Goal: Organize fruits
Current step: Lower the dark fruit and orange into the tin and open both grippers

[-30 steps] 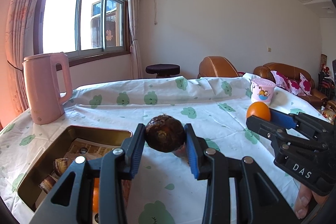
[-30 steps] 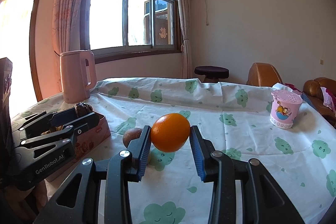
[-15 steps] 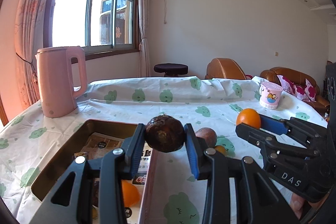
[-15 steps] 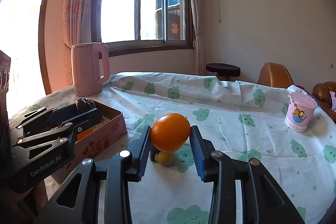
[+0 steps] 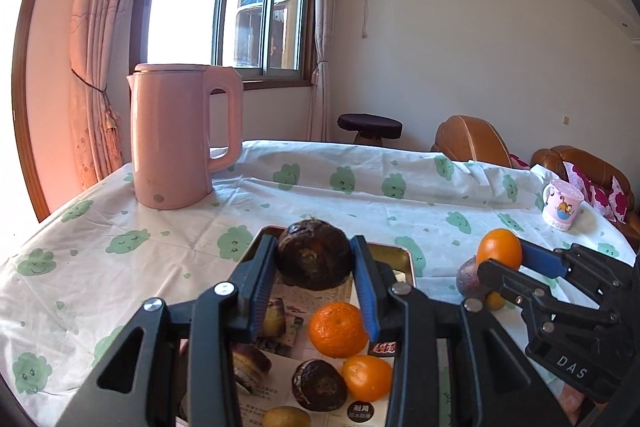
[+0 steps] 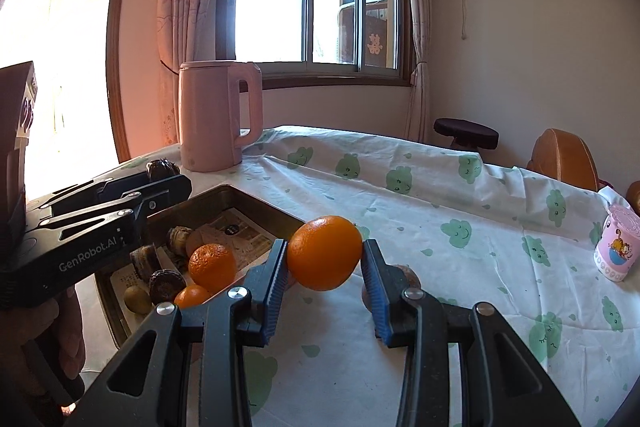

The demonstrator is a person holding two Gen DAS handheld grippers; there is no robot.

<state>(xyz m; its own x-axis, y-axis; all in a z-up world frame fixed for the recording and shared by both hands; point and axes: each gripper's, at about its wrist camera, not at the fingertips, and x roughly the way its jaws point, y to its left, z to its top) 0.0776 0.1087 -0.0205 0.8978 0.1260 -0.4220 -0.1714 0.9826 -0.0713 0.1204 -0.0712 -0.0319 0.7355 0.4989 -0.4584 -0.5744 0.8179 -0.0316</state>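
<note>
My left gripper (image 5: 315,265) has its jaws clamped on a dark brown, rough-skinned fruit (image 5: 314,254), held in the air over the far end of the metal tin (image 6: 224,195). My right gripper (image 6: 325,267) has its jaws clamped on an orange (image 6: 325,253), held above the cloth-covered surface (image 6: 460,267) just beside the tin's right wall. Inside the tin lie two mandarins (image 5: 338,329), more dark fruits (image 5: 319,384) and a kiwi (image 6: 135,299). A purplish fruit (image 5: 468,277) sits on the cloth behind my right gripper. A pink kettle (image 5: 182,135) stands beyond the tin.
</note>
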